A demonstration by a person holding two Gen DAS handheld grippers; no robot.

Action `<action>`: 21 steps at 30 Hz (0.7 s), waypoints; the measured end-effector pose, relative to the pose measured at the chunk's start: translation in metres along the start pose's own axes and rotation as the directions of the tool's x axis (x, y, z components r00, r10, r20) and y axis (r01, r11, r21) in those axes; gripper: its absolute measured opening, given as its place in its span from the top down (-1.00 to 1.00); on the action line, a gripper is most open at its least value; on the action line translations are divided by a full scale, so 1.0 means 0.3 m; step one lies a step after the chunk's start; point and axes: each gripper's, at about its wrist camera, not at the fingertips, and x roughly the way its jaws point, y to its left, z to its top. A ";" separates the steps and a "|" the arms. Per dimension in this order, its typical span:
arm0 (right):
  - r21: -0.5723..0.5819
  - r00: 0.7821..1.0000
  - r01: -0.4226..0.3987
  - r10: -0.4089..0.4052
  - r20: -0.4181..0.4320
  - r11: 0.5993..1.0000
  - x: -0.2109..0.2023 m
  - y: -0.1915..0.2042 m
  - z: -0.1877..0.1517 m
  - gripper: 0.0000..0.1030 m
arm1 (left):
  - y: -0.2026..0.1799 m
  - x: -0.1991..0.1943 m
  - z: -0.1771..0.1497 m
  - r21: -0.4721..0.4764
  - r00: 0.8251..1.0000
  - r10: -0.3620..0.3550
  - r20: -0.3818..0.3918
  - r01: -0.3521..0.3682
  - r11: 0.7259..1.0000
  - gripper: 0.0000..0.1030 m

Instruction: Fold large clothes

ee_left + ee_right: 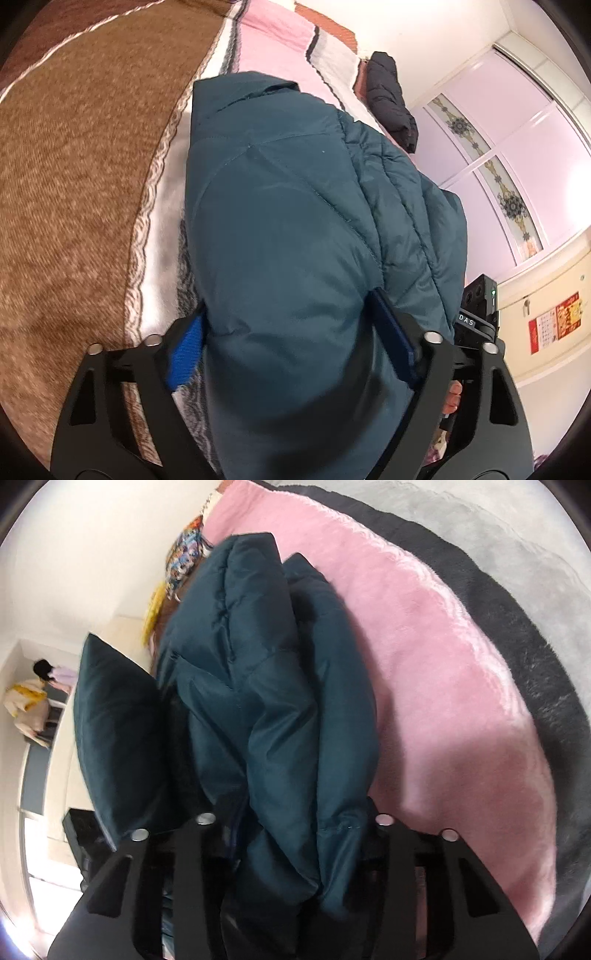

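Note:
A teal padded jacket (295, 229) fills the middle of the left wrist view, bunched over the striped bed cover. My left gripper (291, 339) is shut on a thick fold of it, blue pads (184, 350) pressed on both sides. In the right wrist view the same jacket (266, 709) hangs in folds over the pink blanket (443, 672). My right gripper (295, 834) is shut on a bunch of it; its pads are hidden by cloth.
A brown blanket (74, 184) covers the bed's left side. A black jacket (391, 96) lies at the far end near the pink wardrobe doors (517, 147). A dark cushion (118, 731) and a colourful cloth (184, 561) lie beside the jacket.

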 end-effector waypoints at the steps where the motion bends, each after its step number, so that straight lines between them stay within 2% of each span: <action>1: -0.017 1.000 0.006 -0.006 0.006 1.000 0.000 0.010 -0.003 0.28 | -0.001 -0.009 0.001 0.013 1.000 0.003 0.005 -0.003 1.000 -0.43; 3: -0.044 1.000 0.024 -0.023 0.020 0.999 -0.002 0.028 -0.008 0.34 | -0.013 -0.029 0.003 0.060 1.000 0.018 0.024 -0.019 0.998 -0.21; 6: -0.098 0.997 0.058 -0.054 0.049 0.994 -0.007 0.063 -0.021 0.41 | -0.049 -0.069 0.011 0.153 0.996 0.048 0.078 -0.060 0.986 -0.02; 12: -0.207 0.990 0.110 -0.089 0.107 0.972 0.007 0.152 -0.053 0.49 | -0.077 -0.156 0.061 0.266 0.978 0.080 0.190 -0.130 0.955 0.10; 16: -0.260 0.991 0.101 -0.075 0.107 0.960 0.050 0.222 -0.038 0.51 | -0.022 -0.231 0.141 0.243 0.963 0.105 0.249 -0.167 0.955 0.11; 21: -0.351 0.996 0.075 -0.053 0.074 0.933 0.168 0.355 0.002 0.51 | 0.125 -0.322 0.231 0.170 0.941 0.173 0.290 -0.229 0.958 0.11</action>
